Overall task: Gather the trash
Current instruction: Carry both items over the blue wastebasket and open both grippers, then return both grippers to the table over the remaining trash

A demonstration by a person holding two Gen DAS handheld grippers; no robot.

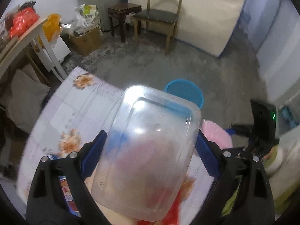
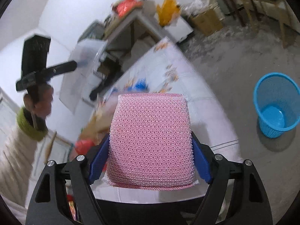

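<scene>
The left gripper [image 1: 150, 146] is holding a clear rectangular plastic food container [image 1: 148, 153] across its width. Its 2 blue fingers [image 1: 94, 152] are standing wide apart, and each one is pressing on a long side of the container, so the jaws are clamped on it. The container is lying between the fingers with its flat bottom turned to the camera, and its far end is reaching well past the fingertips. It is hanging above the table with the white flowered cloth [image 1: 61, 110].

The right gripper [image 2: 150, 155] is gripping a pink square mesh scouring pad [image 2: 151, 140]. Its 2 blue fingers [image 2: 201, 161] are also wide apart and are touching the left and right edges of the pad, which is filling the whole gap between them. Most of the pad is standing out beyond the fingertips, over the edge of the same table [image 2: 196, 86].

A blue round plastic waste basket [image 2: 276, 103] is standing upright on the grey floor, to the right of the table and well apart from both grippers. In the left wrist view its rim [image 1: 184, 89] is showing just behind the container.
</scene>
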